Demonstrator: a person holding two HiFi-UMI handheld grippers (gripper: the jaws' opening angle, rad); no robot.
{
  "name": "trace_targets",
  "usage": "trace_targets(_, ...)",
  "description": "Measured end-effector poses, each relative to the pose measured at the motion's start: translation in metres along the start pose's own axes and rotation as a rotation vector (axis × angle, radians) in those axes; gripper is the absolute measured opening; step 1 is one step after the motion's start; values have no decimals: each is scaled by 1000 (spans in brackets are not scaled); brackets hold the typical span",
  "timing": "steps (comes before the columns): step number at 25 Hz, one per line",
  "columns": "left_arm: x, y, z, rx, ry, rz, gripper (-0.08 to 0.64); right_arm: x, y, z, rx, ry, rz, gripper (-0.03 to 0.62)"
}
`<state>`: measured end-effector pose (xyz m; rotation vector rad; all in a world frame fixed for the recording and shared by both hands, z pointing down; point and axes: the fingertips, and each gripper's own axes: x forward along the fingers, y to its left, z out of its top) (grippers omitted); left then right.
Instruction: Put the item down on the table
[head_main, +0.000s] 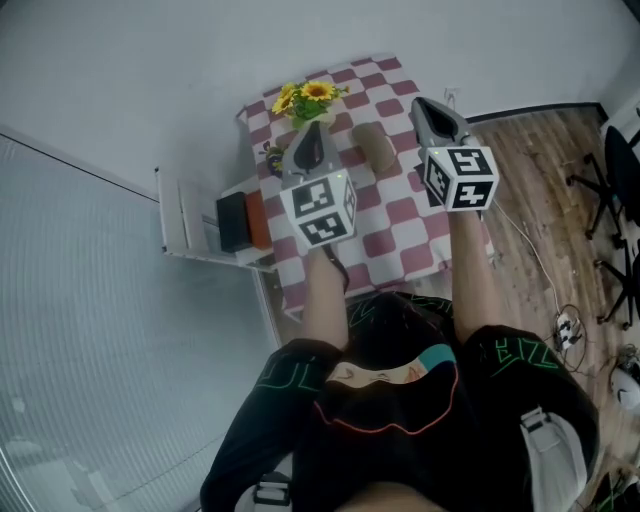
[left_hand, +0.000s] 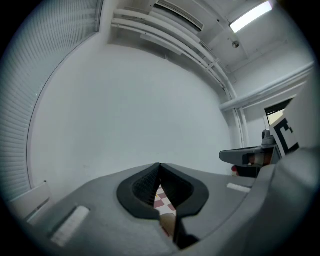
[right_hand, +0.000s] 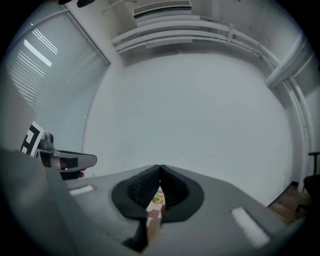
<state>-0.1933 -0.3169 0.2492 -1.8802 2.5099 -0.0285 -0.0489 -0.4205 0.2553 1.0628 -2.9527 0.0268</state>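
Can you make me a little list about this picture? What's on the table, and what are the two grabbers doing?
table: red-and-white checkered cloth
flowers: yellow sunflowers at the far edge
brown item: lies on the cloth, nothing holding it
left gripper: shut, empty
right gripper: shut, empty
beside the table: white shelf with a black box and an orange box

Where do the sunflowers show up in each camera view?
Head view: sunflowers at top centre, at the far edge of the checked cloth.
Left gripper view: not made out; only checked cloth shows in the gap between the jaw pads.
Right gripper view: sunflowers, a small yellow spot low at centre, in the same kind of gap.
Shared landmark: the checked cloth.
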Motion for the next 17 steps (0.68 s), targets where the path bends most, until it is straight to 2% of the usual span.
trace_targets(4, -1, -3, 10, 15, -23, 8, 8, -3, 7, 11, -38, -35, 32, 3)
trace_targets(8, -2, -10, 13, 34, -32, 1, 8, -6, 3, 9, -95, 4, 22, 3)
trace_targets(17, -1, -21, 10, 55, -21, -9, 8, -13, -8, 10, -90, -2, 21, 3)
